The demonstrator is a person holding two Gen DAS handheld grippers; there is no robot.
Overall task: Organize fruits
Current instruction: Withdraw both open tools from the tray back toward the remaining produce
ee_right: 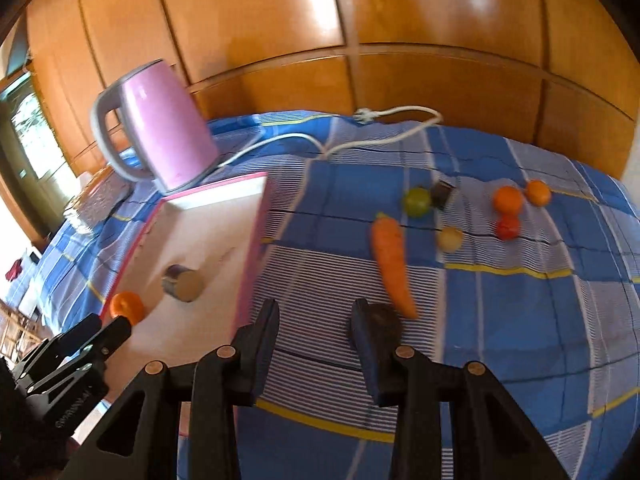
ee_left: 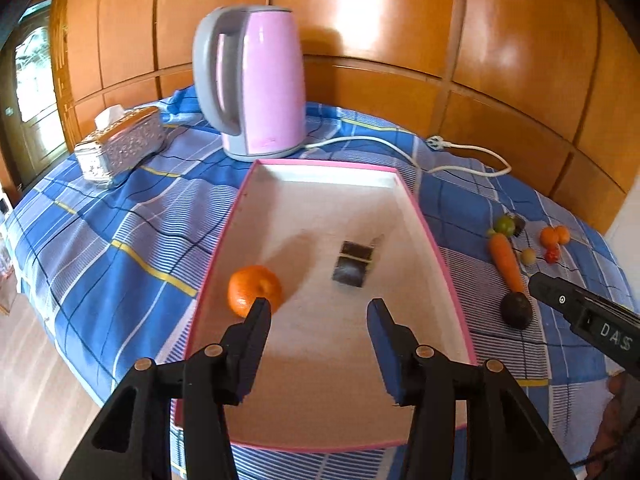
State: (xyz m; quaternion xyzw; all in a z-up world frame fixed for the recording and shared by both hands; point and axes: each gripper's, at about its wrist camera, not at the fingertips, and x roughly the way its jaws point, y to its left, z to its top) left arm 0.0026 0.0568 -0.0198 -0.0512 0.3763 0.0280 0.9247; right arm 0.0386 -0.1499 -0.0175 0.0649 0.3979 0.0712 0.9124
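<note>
Going left to right: my left gripper hangs over the shallow white cardboard tray with the pink rim, jaws spread and nothing between them; the round orange mandarin sits in the tray's near-left corner, just beyond my left finger, apart from it. A small dark cylindrical can lies mid-tray. So one fruit looks dropped off, and the step in hand reads as going for the next. My right gripper is over the blue plaid cloth just right of the tray, jaws parted and empty. The dark brown-black avocado lies right behind my right finger, off to the side, not between the pads; the long orange carrot tip nearly touches it. Farther right, well apart: a green lime, pale yellow ball fruit, two small oranges, a red tomato-like fruit. Next I'd likely shift right to centre on the avocado, widen, lower, close.
</note>
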